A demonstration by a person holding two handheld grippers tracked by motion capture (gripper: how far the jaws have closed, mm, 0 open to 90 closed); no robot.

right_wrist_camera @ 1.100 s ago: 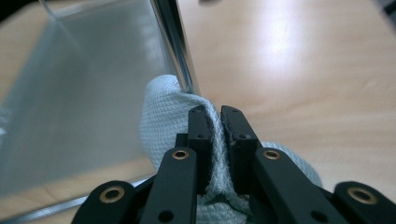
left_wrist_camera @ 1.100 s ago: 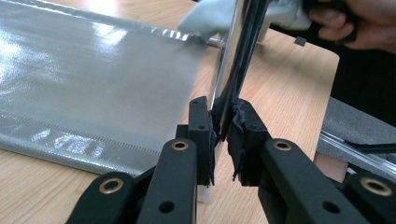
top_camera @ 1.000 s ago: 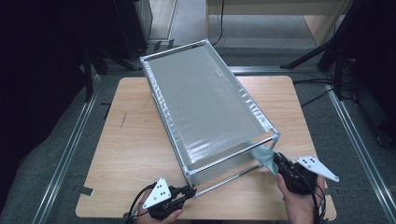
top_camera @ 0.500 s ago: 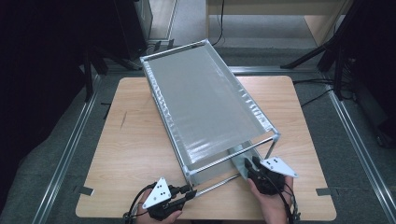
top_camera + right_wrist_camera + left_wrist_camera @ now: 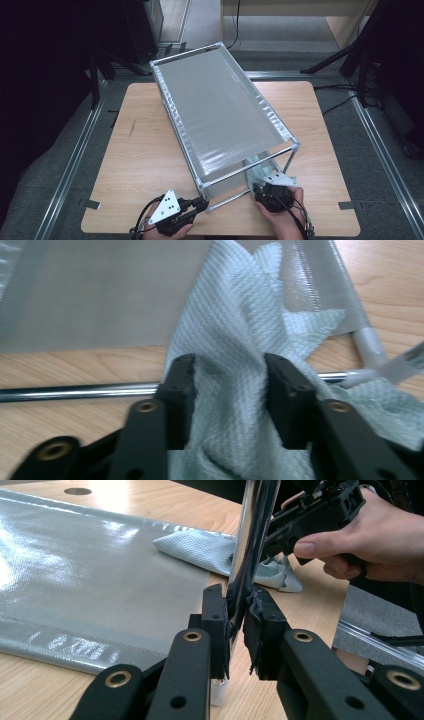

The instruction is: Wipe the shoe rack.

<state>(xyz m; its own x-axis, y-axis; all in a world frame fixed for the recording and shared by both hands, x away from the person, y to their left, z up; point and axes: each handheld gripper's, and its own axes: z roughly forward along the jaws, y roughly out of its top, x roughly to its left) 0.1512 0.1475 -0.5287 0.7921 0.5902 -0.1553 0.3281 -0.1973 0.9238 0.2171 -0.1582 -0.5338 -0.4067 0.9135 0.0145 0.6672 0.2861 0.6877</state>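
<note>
A chrome rack (image 5: 200,177) with grey sheet shelves stands at a slant on the wooden table (image 5: 140,145). My left gripper (image 5: 201,204) is shut on the rack's near-left post (image 5: 255,525), low by its foot, pads (image 5: 216,625) pressed on the chrome. My right gripper (image 5: 257,189) reaches under the rack's front edge, over a pale blue-green waffle cloth (image 5: 235,330). Its jaws have just been opening, and the cloth lies bunched between them on the table (image 5: 75,370). From the left gripper view, the cloth (image 5: 195,547) rests at the corner of the lower grey sheet (image 5: 100,565).
A low chrome bar (image 5: 75,391) of the rack runs across just behind the right jaws. Aluminium rails (image 5: 75,160) flank the table on both sides. A hole (image 5: 77,491) sits in the tabletop at the far end. Dark stands and cables crowd the floor behind.
The right gripper came from the rack's near-right corner leftward and down to the front edge, bringing the cloth to the table, and its jaws widened. The left gripper stayed on the post.
</note>
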